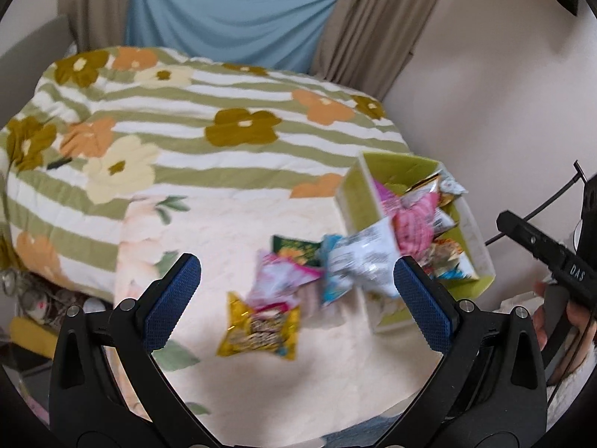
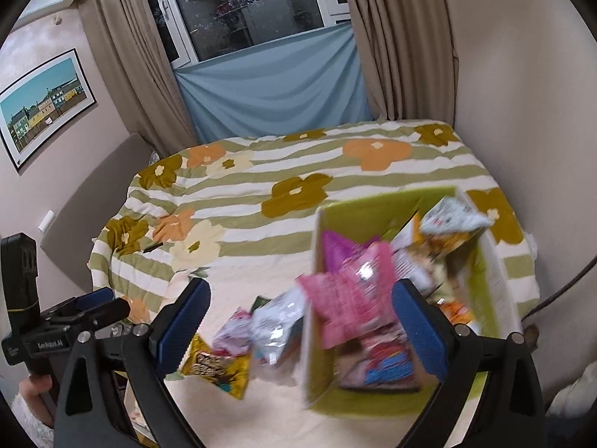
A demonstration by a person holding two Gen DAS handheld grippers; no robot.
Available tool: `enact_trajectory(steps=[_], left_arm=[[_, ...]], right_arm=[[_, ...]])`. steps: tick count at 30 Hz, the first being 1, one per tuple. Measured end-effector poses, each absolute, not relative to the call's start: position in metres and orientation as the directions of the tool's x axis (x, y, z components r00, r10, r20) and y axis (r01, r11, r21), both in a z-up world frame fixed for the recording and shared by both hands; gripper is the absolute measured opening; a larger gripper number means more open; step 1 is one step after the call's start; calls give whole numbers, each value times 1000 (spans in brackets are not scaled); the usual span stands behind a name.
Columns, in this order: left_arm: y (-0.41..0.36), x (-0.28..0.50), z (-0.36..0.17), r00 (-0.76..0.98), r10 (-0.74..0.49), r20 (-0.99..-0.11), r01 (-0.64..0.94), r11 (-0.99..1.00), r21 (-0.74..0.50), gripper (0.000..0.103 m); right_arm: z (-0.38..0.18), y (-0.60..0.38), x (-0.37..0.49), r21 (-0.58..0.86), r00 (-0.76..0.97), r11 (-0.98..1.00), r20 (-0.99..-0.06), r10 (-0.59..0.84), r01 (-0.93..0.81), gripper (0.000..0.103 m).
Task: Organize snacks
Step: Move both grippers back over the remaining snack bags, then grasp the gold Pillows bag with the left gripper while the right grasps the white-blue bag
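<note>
Several snack packets lie loose on a pale floral blanket (image 1: 231, 231): a yellow packet (image 1: 261, 330), a pink-and-white packet (image 1: 280, 280), a dark green packet (image 1: 296, 248) and a white-and-blue packet (image 1: 358, 261). To their right, a green box (image 1: 354, 201) holds more snacks, with a pink packet (image 1: 412, 224) on top. My left gripper (image 1: 298, 298) hovers open above the loose packets, holding nothing. My right gripper (image 2: 300, 326) is open over the box (image 2: 373, 216) and its pink packet (image 2: 350, 298). The yellow packet (image 2: 218, 366) and white packet (image 2: 276, 324) lie left of the box. Both views are motion-blurred.
A green-striped quilt (image 2: 298, 171) with orange and brown flowers covers the bed behind. A wall runs close along the right of the box, and curtains (image 2: 391, 37) and a blue cloth hang at the far end. A hand holds the other gripper's handle (image 1: 559, 268) at the right edge.
</note>
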State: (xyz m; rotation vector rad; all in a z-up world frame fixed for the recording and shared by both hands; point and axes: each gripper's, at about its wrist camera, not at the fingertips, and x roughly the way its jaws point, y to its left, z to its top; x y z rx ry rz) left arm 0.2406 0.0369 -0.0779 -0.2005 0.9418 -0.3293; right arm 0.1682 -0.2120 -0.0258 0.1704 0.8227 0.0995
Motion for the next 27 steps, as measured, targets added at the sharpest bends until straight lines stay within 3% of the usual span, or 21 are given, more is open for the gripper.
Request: enact_trajectory(steps=[11, 19, 27], left_arm=[[79, 240, -148, 370, -441, -818, 238, 896, -375, 102], [48, 246, -219, 220, -501, -837, 318, 848, -424, 102], [28, 259, -271, 187, -506, -842, 289, 848, -445, 102]], right_arm=[[-81, -143, 139, 205, 641, 974, -761, 95, 99, 97], [-132, -120, 132, 234, 617, 954, -784, 71, 188, 97], [-182, -113, 146, 244, 600, 944, -797, 66, 220, 97]])
